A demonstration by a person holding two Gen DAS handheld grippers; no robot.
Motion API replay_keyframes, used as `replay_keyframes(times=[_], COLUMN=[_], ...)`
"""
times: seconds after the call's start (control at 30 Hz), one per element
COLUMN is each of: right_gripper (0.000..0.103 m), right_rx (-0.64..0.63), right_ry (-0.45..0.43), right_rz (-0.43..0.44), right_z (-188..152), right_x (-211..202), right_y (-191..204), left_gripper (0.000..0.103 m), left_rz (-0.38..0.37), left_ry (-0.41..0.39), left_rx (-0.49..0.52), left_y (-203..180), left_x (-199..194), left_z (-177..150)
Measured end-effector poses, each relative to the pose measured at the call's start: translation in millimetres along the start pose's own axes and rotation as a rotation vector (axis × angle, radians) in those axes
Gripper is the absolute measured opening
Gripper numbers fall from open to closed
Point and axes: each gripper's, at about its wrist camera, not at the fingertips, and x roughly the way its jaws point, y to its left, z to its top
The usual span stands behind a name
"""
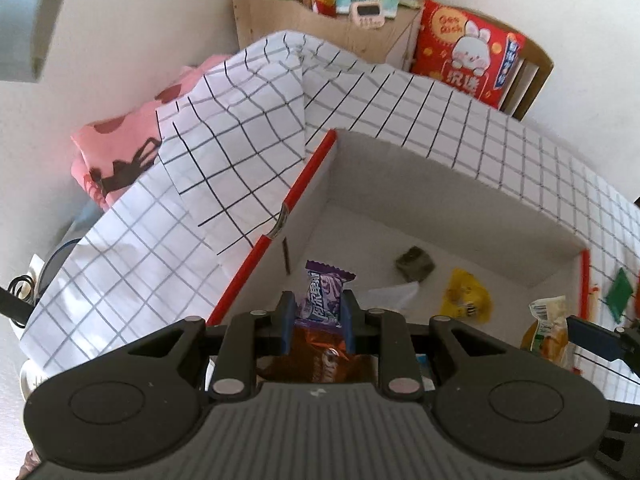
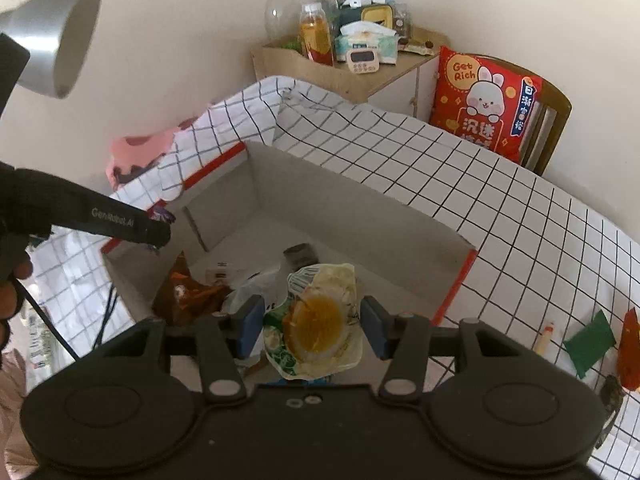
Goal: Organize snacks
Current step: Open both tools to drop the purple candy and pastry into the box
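Observation:
My left gripper (image 1: pixel 318 312) is shut on a purple candy packet (image 1: pixel 323 295) and holds it over the near left corner of the open white box (image 1: pixel 420 184). My right gripper (image 2: pixel 314 322) holds a clear packet with an orange-yellow snack (image 2: pixel 318 320) between its blue pads, above the box's near side; the packet also shows in the left wrist view (image 1: pixel 548 328). Inside the box lie a yellow packet (image 1: pixel 466 296), a dark small packet (image 1: pixel 414 263), a white wrapper (image 1: pixel 390 294) and a brown-orange packet (image 2: pixel 184 296).
The box has red edges (image 1: pixel 308 184) and sits in a white grid cloth (image 2: pixel 460 184). A green packet (image 2: pixel 590 342), a red-orange packet (image 2: pixel 630 356) and a small stick (image 2: pixel 544 338) lie on the cloth at right. A wooden cabinet (image 2: pixel 320 68), red cushion (image 2: pixel 484 100) and lamp (image 2: pixel 60 32) stand behind.

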Motion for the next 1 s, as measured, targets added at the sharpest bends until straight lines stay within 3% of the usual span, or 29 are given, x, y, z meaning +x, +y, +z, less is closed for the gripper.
replay_keyframes(times=[0.47, 1.0], right_gripper=[0.052, 0.055], right_rx=[-0.078, -0.068], right_ry=[0.105, 0.141], right_rz=[-0.033, -0.043], right_z=[-4.2, -11.5], right_x=[55.0, 64.8], right_y=[14.2, 17.1], left_gripper=[0.023, 0.026], left_rz=[0.025, 0.020], left_ry=[0.112, 0.141], left_rx=[0.041, 0.062], left_y=[-11.3, -17.7], left_x=[55.4, 64.7], left_z=[4.1, -1.5])
